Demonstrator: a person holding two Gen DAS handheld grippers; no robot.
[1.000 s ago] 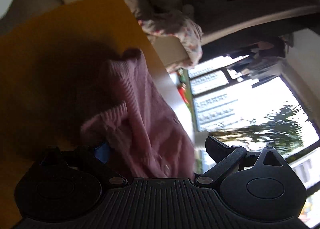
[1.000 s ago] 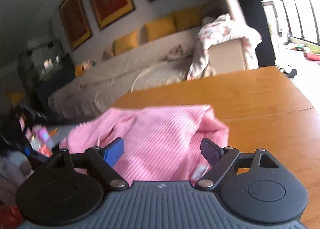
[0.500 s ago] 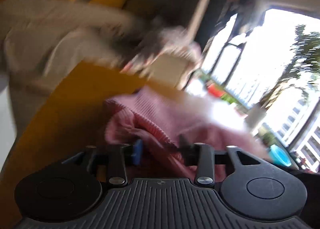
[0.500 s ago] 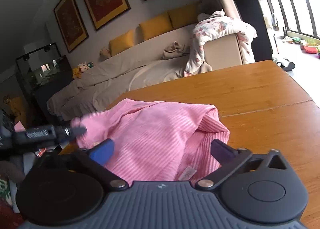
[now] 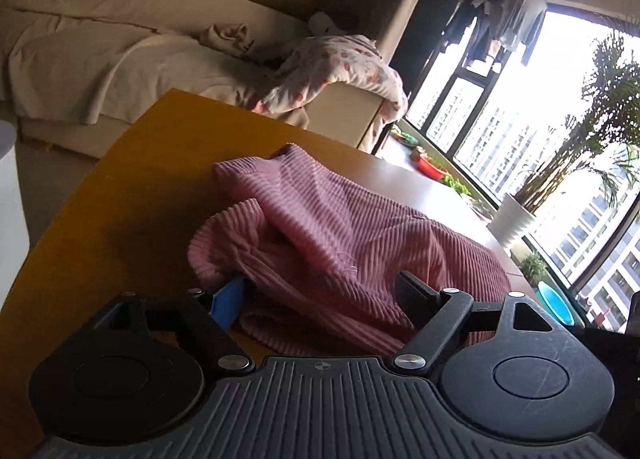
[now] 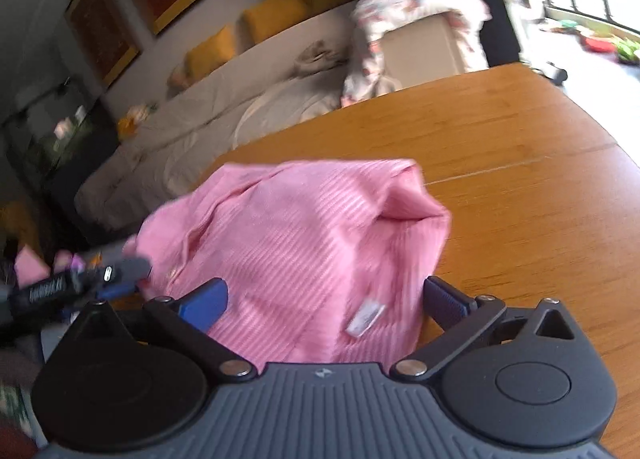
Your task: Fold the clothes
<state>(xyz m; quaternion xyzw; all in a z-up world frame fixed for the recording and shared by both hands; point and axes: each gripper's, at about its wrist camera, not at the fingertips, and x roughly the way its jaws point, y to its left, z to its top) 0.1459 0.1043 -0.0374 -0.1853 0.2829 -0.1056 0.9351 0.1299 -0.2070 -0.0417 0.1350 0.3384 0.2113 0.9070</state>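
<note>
A pink ribbed garment (image 5: pixel 340 235) lies bunched on the wooden table (image 5: pixel 132 187). My left gripper (image 5: pixel 320 295) is open, its fingers on either side of the garment's near edge. In the right wrist view the same garment (image 6: pixel 296 243) lies in a loose heap with a white label (image 6: pixel 366 317) showing. My right gripper (image 6: pixel 328 301) is open, its fingers spread on both sides of the cloth's near edge. The left gripper also shows in the right wrist view (image 6: pixel 120 279), at the garment's left side.
A beige sofa (image 5: pixel 100 43) with yellow cushions stands beyond the table, with a floral blanket (image 5: pixel 340 67) over its arm. Large windows and a potted plant (image 5: pixel 516 215) lie to the right. The table (image 6: pixel 520 163) stretches right of the garment.
My left gripper has swung round, shut on the cloth half a second ago, and now stands open. My right gripper stayed open and moved closer over the garment.
</note>
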